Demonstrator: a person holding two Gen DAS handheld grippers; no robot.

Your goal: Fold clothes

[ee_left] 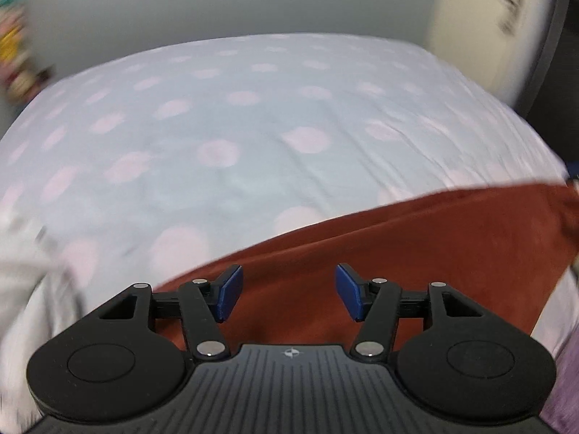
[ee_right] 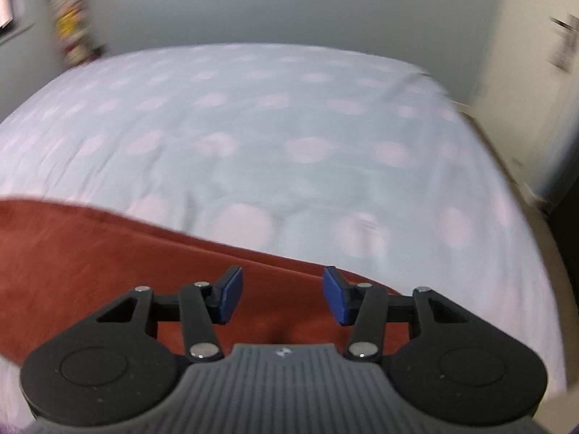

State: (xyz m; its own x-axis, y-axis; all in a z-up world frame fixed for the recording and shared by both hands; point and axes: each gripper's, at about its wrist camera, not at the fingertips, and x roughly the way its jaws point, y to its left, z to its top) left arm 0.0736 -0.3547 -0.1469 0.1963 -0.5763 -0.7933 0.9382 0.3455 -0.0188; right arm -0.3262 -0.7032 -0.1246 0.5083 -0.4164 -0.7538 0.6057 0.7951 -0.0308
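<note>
Left tool [ee_left: 289, 293]: released, blue pads apart with nothing between them, hanging over the rust-red soft fabric garment [ee_left: 416, 253].
Garment: spread flat on the bed, near its front edge, beneath both tools.
Bed: covered by a pale blue sheet with pink dots [ee_left: 253, 126]; a white cloth [ee_left: 21, 271] lies at its left edge.
Right tool [ee_right: 283, 293]: released, pads apart and empty, over the garment's right edge [ee_right: 108, 260].
Picture: blurred.
</note>
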